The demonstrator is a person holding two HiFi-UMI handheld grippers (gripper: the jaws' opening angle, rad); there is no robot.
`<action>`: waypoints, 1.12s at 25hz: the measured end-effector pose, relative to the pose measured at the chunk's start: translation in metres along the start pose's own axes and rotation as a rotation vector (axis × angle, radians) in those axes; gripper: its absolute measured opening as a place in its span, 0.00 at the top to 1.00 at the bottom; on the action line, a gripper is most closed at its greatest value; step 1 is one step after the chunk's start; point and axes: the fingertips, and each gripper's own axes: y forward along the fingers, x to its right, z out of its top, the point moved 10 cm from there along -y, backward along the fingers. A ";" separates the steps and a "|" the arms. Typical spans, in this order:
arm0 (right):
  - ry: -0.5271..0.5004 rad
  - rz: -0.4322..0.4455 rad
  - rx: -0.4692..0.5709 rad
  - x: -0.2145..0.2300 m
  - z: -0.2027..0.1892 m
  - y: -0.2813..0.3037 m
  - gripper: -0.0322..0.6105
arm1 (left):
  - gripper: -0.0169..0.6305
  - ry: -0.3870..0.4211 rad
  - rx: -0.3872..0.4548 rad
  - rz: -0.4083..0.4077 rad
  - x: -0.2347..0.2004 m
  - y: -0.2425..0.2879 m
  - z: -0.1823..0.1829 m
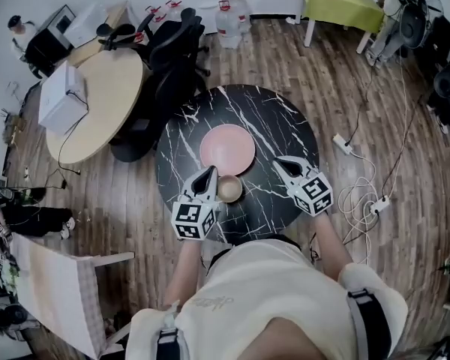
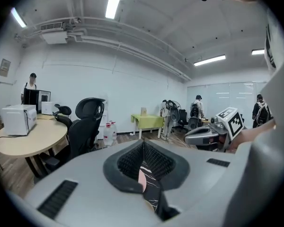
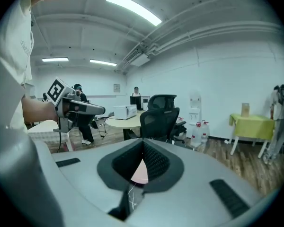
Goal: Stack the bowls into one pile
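A wide pink bowl (image 1: 227, 149) sits near the middle of the round black marble table (image 1: 277, 122). A small beige bowl (image 1: 229, 188) stands just in front of it, toward me. My left gripper (image 1: 209, 172) hovers right beside the beige bowl's left rim, jaws shut with nothing in them. My right gripper (image 1: 280, 162) hangs to the right of both bowls, also shut and empty. In the left gripper view only a sliver of the pink bowl (image 2: 140, 180) shows through the shut left gripper (image 2: 143, 148). The right gripper view shows the pink bowl (image 3: 141, 172) below the shut right gripper (image 3: 142, 148).
Two black office chairs (image 1: 172, 58) stand between the marble table and a round wooden table (image 1: 105, 103) holding a white box (image 1: 61, 98). Water bottles (image 1: 229, 17) and a green table (image 1: 337, 2) are farther back. Cables and a power strip (image 1: 343, 144) lie on the floor at right.
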 end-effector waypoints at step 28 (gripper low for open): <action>-0.047 -0.091 0.277 0.024 0.110 -0.023 0.94 | 0.94 0.105 0.181 -0.016 -0.021 0.000 0.083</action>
